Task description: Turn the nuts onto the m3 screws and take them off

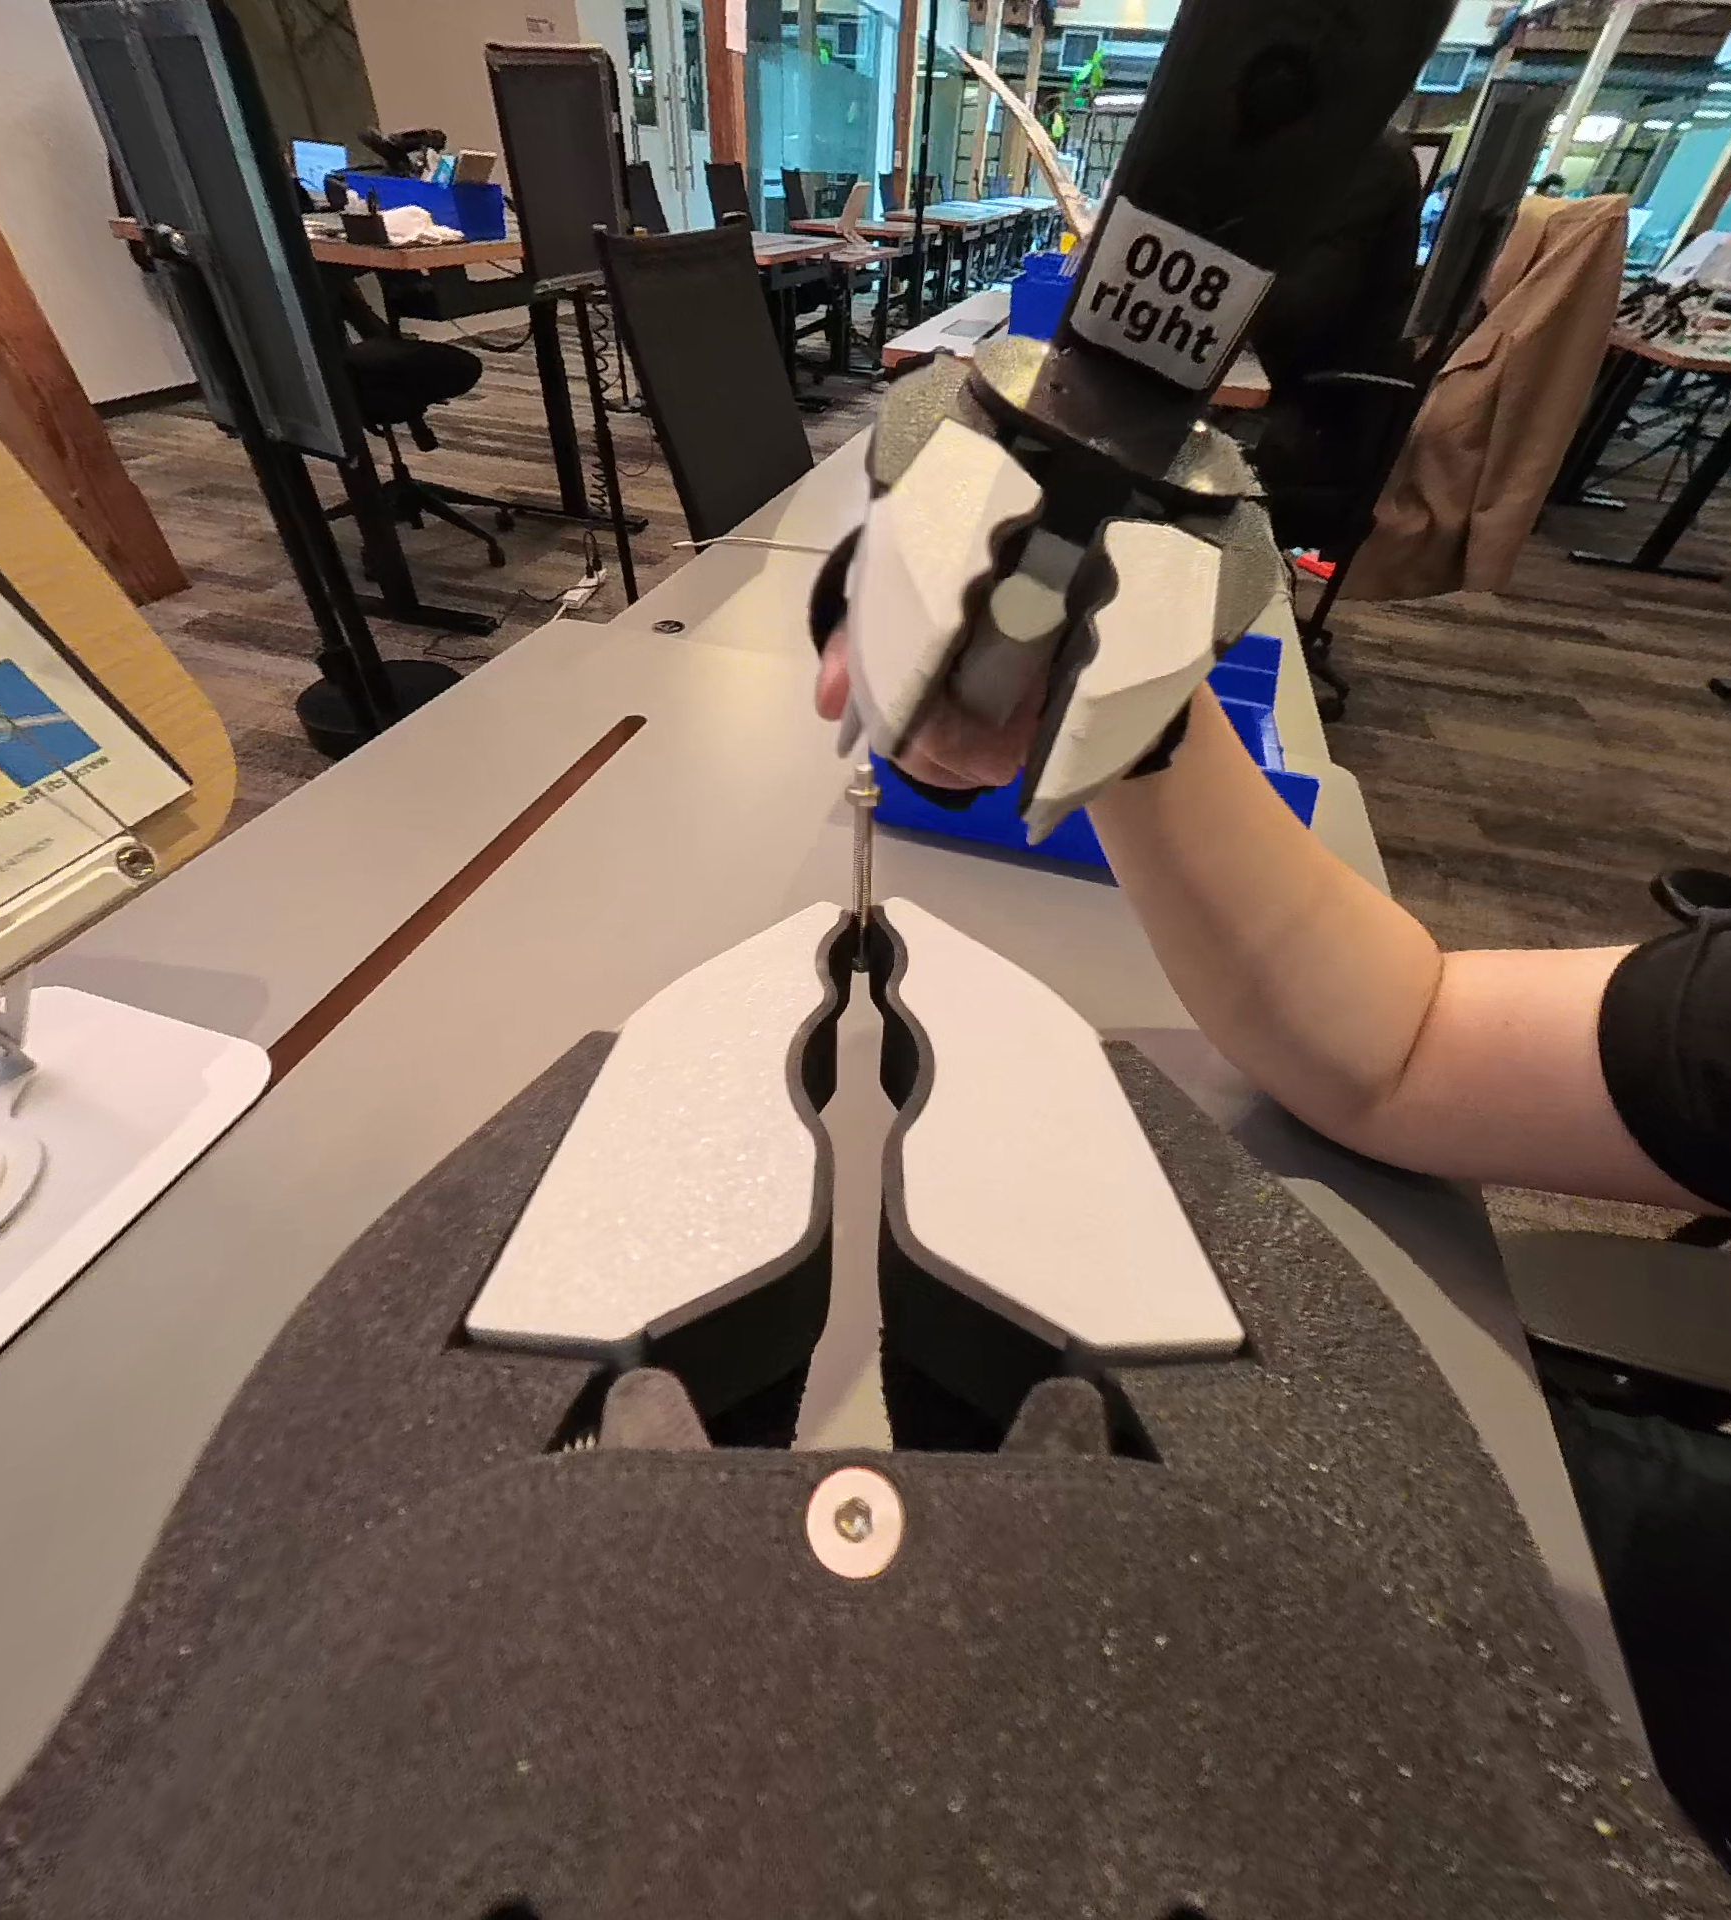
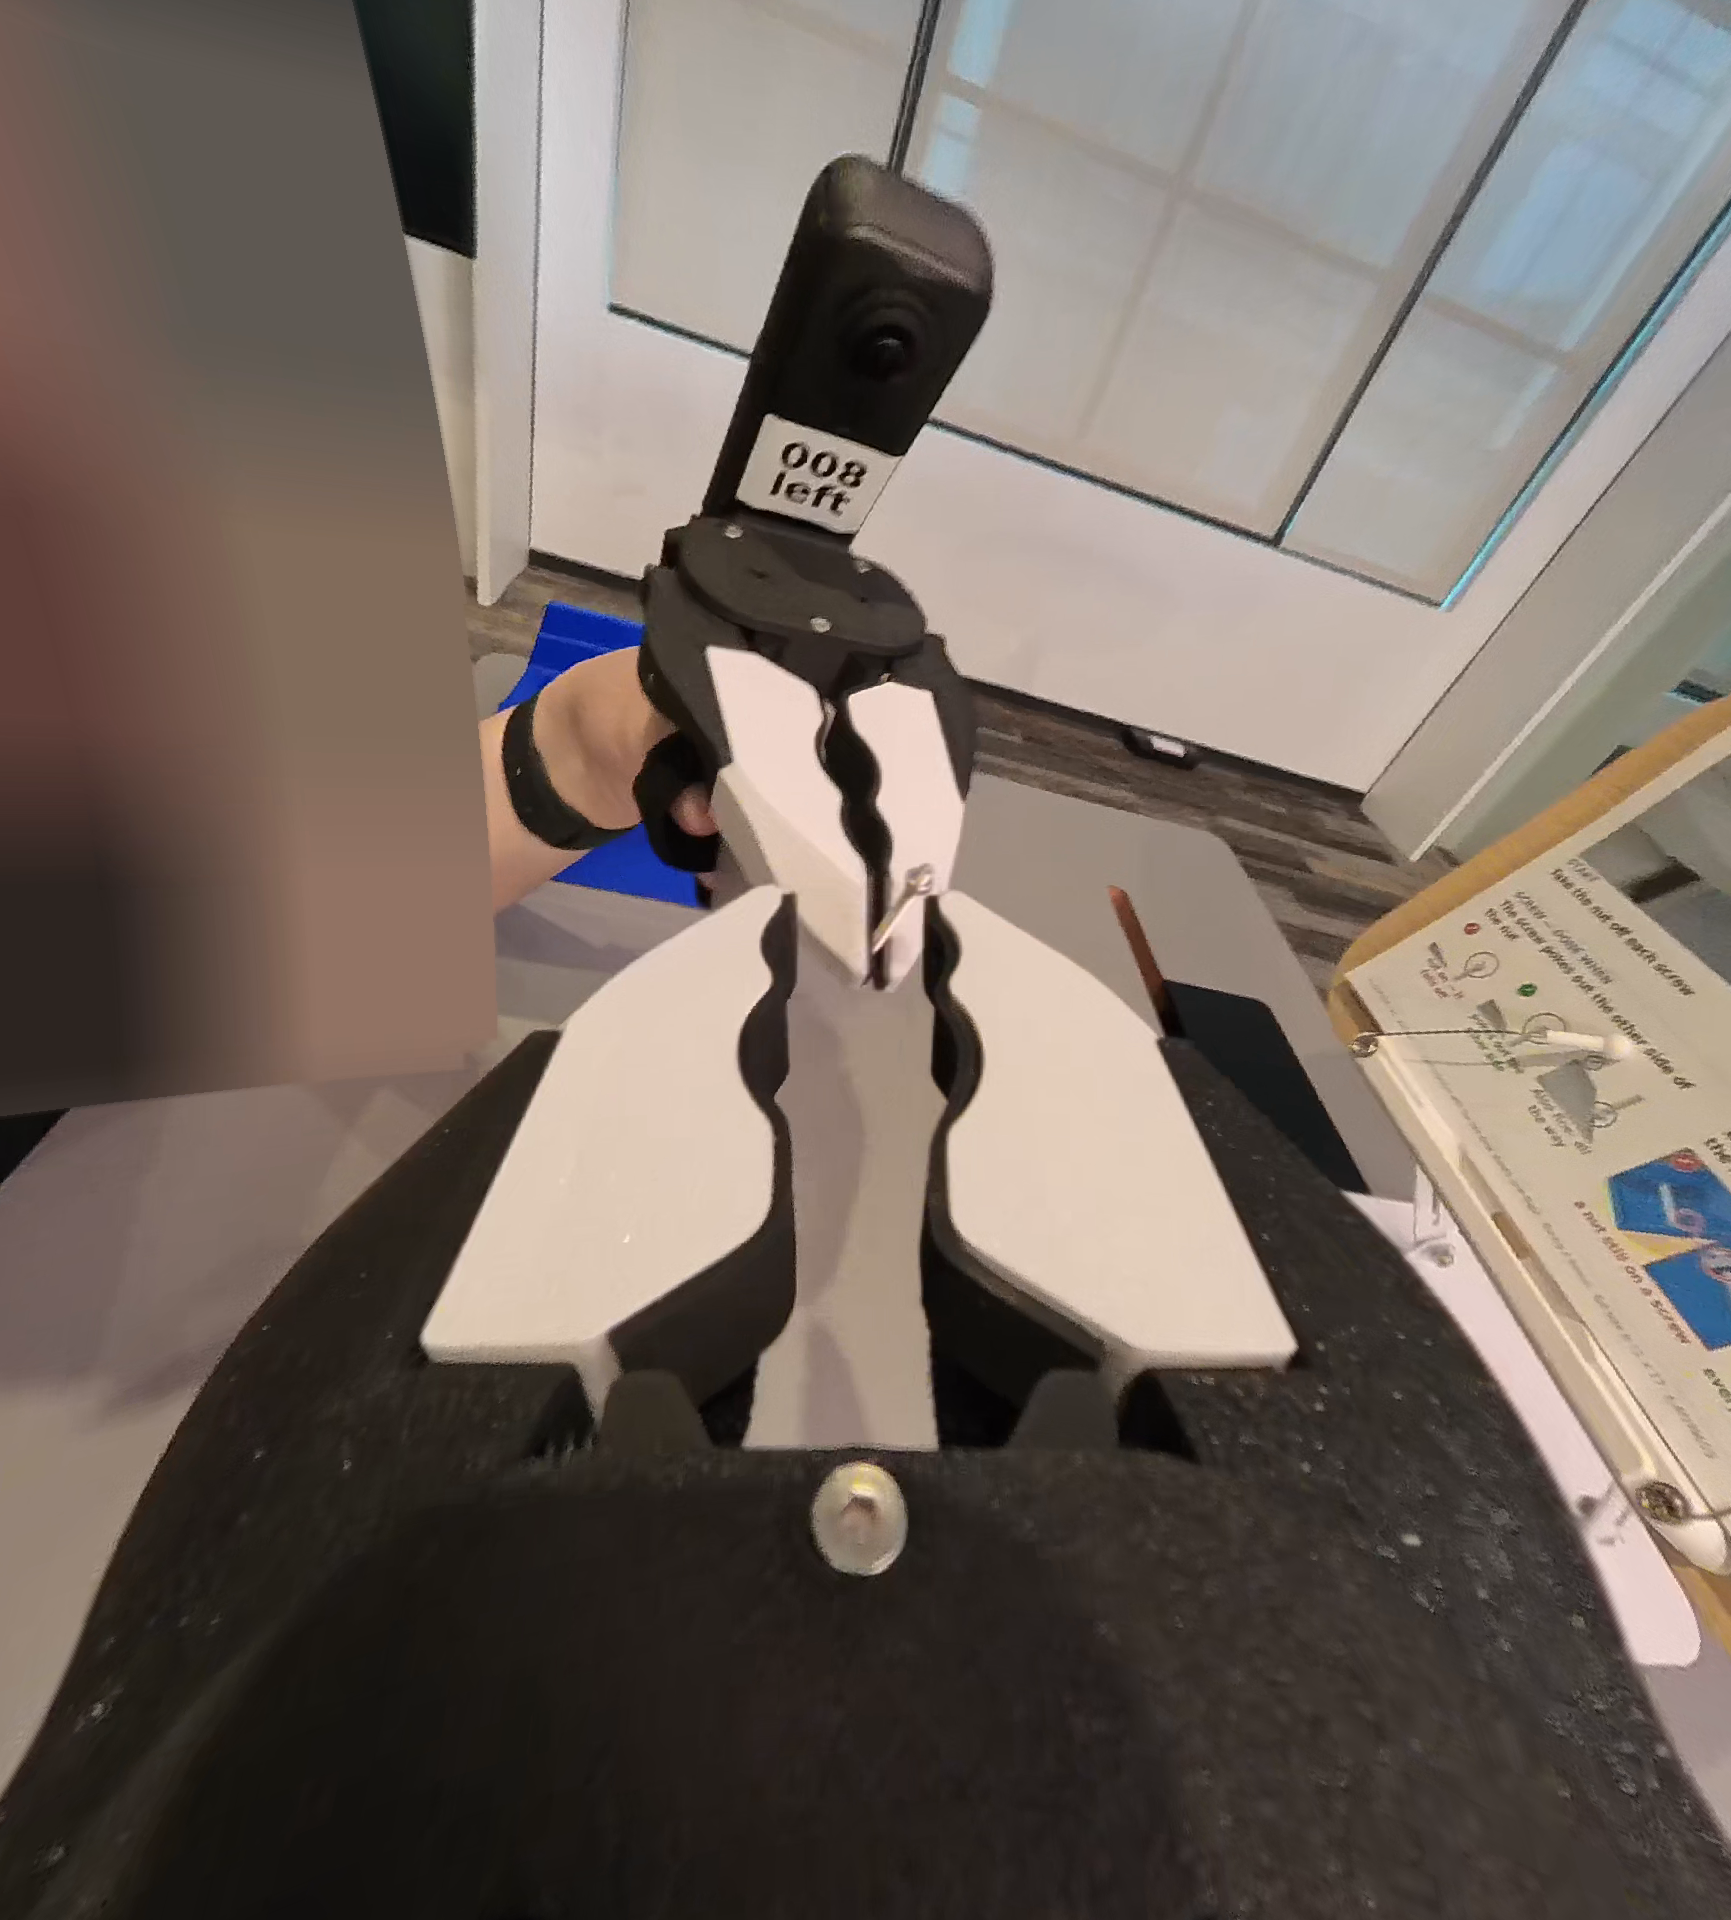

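Silver M3 screw (image 1: 859, 868) is standing pretty much upright, its lower end pinched btwn the tips of the left gripper (image 1: 861, 920), which is clenched on it. Small nut (image 1: 860, 795) sits right at the top end of the screw, w/ the rest of the thread bare below it. In the right wrist view the same screw (image 2: 905, 902) pokes out at a slant from the closed white tips.

Right gripper (image 1: 944, 784) hangs just above and a bit to the right of the nut, not touching it afaict. Its jaws are spread apart w/ nothing btwn them, so it's released. From its own cam the right gripper (image 2: 861, 914) has its fingers on either side of the left one's tips.

Blue bin (image 1: 1245, 727) sits on the grey table (image 1: 528, 790) behind the person's hand. Off to the side there's an instruction sheet (image 2: 1619, 1143) on a wooden stand. Office desks and chairs further back.
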Action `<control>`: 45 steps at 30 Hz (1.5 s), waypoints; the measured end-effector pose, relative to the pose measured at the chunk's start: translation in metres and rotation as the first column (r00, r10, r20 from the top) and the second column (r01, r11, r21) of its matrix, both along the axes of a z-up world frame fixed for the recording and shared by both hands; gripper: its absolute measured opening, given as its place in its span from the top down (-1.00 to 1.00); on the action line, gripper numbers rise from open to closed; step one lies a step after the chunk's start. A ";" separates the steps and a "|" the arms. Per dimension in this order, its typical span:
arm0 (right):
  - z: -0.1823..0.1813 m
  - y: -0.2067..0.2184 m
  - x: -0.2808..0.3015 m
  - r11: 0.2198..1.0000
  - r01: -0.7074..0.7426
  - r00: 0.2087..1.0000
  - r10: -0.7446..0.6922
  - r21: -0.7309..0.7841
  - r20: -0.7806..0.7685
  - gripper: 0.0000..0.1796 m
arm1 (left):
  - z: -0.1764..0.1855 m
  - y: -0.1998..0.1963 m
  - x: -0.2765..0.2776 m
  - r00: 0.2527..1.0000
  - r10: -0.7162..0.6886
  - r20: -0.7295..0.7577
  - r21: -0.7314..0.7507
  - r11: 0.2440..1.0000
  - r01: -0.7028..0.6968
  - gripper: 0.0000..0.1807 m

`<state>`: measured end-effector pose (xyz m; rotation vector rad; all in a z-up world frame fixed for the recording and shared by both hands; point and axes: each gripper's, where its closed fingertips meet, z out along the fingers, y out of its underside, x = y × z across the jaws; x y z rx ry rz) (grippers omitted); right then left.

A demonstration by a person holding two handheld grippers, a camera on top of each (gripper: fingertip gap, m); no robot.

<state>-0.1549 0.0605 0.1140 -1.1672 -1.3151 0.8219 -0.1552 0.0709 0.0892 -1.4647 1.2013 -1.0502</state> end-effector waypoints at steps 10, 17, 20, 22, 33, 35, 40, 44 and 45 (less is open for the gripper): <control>-0.009 -0.002 -0.003 1.000 -0.014 0.999 0.014 -0.004 0.050 0.77 | -0.002 0.003 -0.001 1.000 0.017 -0.010 0.012 1.000 -0.017 0.98; -0.009 0.001 -0.011 1.000 -0.014 1.000 0.014 -0.009 0.027 0.64 | -0.002 0.000 0.002 1.000 0.004 -0.011 0.009 1.000 -0.004 0.98; -0.012 -0.005 -0.007 0.999 -0.041 0.997 0.042 -0.016 0.057 0.79 | -0.001 0.003 -0.001 1.000 0.016 -0.004 0.005 1.000 -0.016 0.98; -0.007 0.001 -0.006 1.000 -0.005 1.000 0.005 -0.014 0.024 0.75 | 0.001 0.002 -0.001 1.000 0.005 0.007 -0.003 1.000 -0.005 0.98; -0.007 0.002 -0.007 1.000 -0.002 1.000 0.002 -0.012 0.028 0.75 | 0.000 0.004 -0.002 1.000 0.011 0.008 -0.008 1.000 -0.011 0.98; -0.003 0.007 -0.007 1.000 0.026 1.000 -0.026 -0.010 -0.006 0.72 | 0.001 0.001 0.000 1.000 -0.003 0.014 -0.011 1.000 0.004 0.98; -0.007 0.002 -0.009 1.000 -0.005 1.000 0.005 -0.005 0.019 0.68 | -0.002 0.000 0.002 1.000 0.001 -0.004 0.005 1.000 -0.001 0.98; -0.001 0.002 -0.003 1.000 0.000 1.000 0.000 -0.013 -0.008 0.78 | -0.001 0.004 0.000 1.000 0.013 0.010 -0.007 1.000 -0.013 0.98; 0.002 0.006 -0.003 1.000 0.024 0.999 -0.024 -0.011 -0.030 0.73 | -0.001 0.003 0.000 1.000 0.007 0.011 -0.010 1.000 -0.007 0.98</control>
